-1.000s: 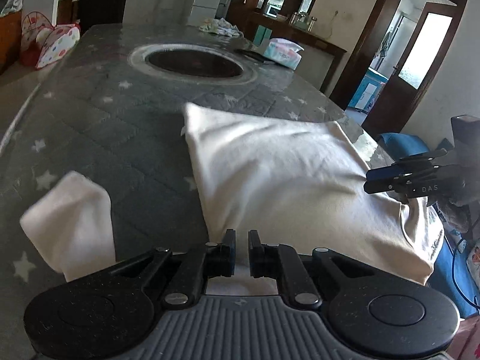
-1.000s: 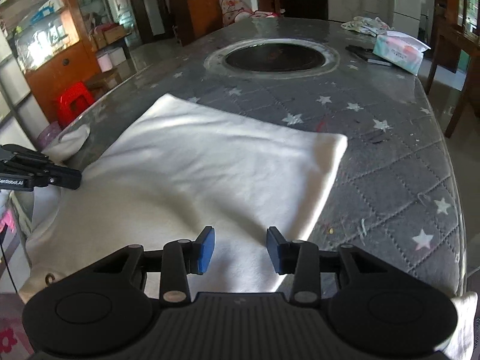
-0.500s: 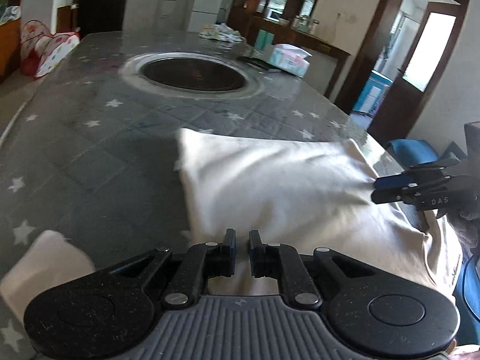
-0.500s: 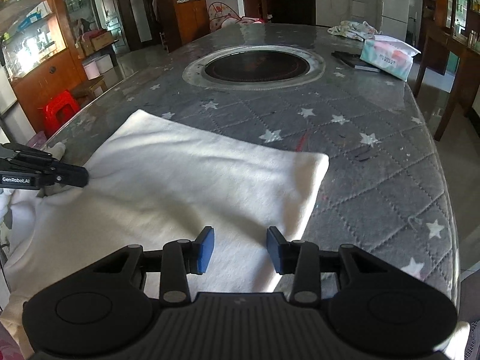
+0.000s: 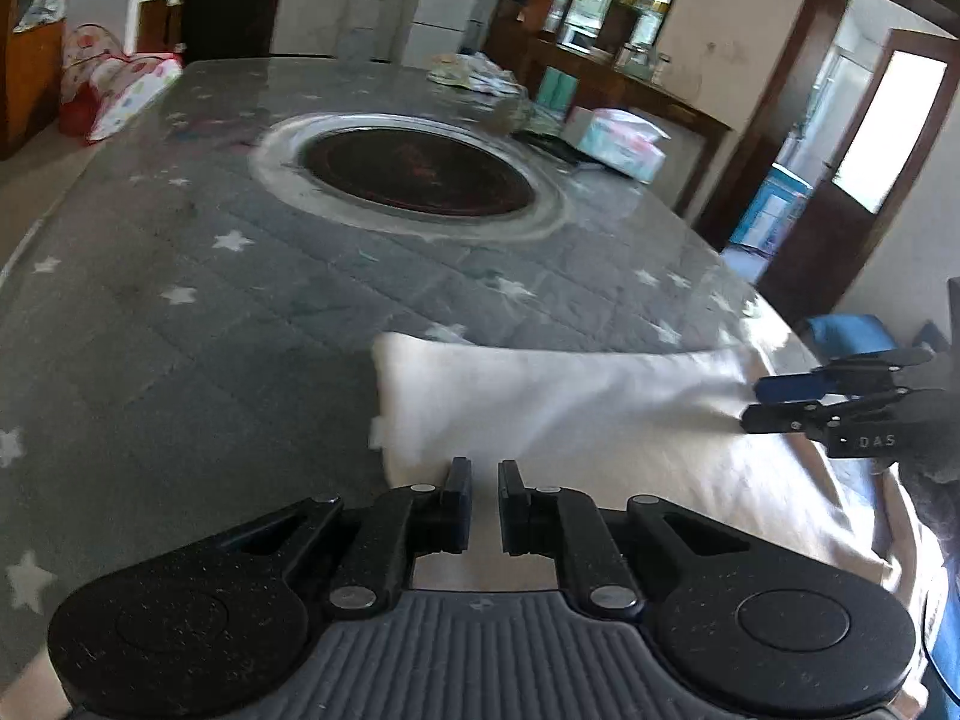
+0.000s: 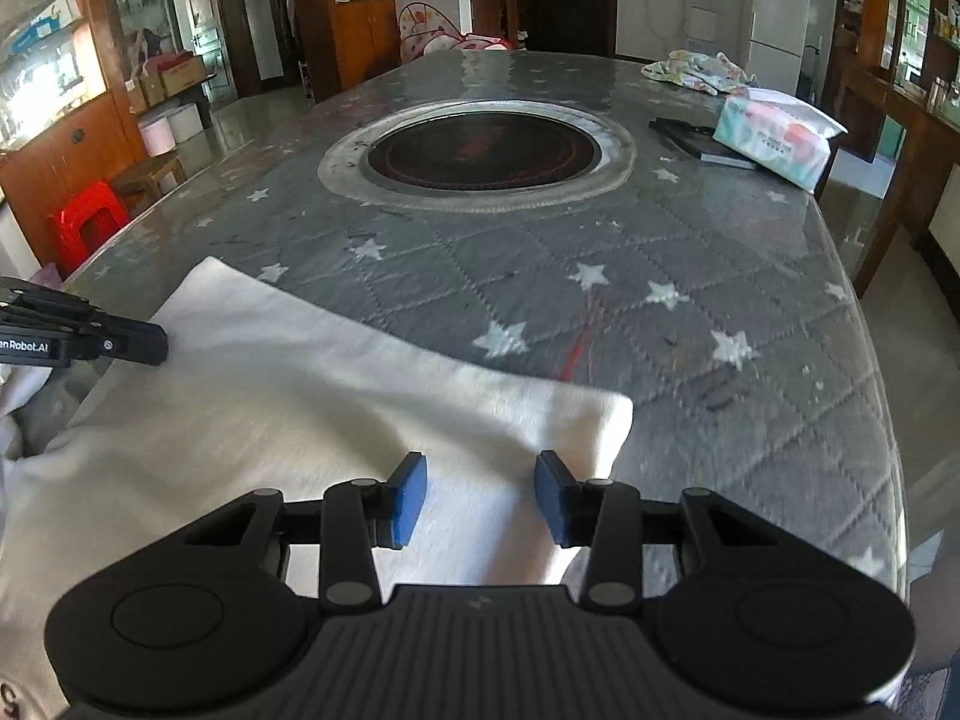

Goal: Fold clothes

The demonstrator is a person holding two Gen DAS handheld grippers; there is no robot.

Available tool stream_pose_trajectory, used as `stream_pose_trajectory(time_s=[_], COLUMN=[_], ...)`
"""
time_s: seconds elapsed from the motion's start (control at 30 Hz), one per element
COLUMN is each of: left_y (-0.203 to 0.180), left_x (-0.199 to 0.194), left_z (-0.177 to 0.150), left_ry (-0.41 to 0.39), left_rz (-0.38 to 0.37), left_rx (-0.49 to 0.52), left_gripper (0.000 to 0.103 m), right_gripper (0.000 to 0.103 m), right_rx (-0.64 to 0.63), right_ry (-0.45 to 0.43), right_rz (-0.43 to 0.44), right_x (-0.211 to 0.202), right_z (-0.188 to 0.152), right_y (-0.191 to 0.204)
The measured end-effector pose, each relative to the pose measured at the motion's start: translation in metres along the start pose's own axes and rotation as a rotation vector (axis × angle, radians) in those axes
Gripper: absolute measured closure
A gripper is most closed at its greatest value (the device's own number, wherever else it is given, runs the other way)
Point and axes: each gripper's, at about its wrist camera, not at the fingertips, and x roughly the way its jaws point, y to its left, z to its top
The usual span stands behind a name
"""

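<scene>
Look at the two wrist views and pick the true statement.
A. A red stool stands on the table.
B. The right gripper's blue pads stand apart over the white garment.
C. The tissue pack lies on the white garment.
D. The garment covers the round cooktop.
B: the right gripper has its blue pads clearly spread, with the white garment beneath; the tissue pack and round cooktop lie well beyond it.

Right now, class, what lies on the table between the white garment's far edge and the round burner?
Only bare star-patterned cover lies between the garment and the burner; the right wrist view shows it best.
</scene>
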Motion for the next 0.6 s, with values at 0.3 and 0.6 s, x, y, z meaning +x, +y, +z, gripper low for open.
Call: stream_pose_trajectory(time_s=[0.3,0.6], left_y=[0.026,0.057], left_x=[0.004,0.016], left_z=[0.014,0.037], left_ry=[-0.029,-0.042], left_rz=[0.111,0.189], left_rx=[0.015,0.002], left_gripper=[0.095,0.095], right_gripper=[0.054,0.051], right_rx=[-0.043,-0.114], right_ry=[-0.015,-0.026], right_rz=[0.006,0.042], right_x=[0.035,0.068], right_z=[0.034,0.070], right_y=[0.008,0.018])
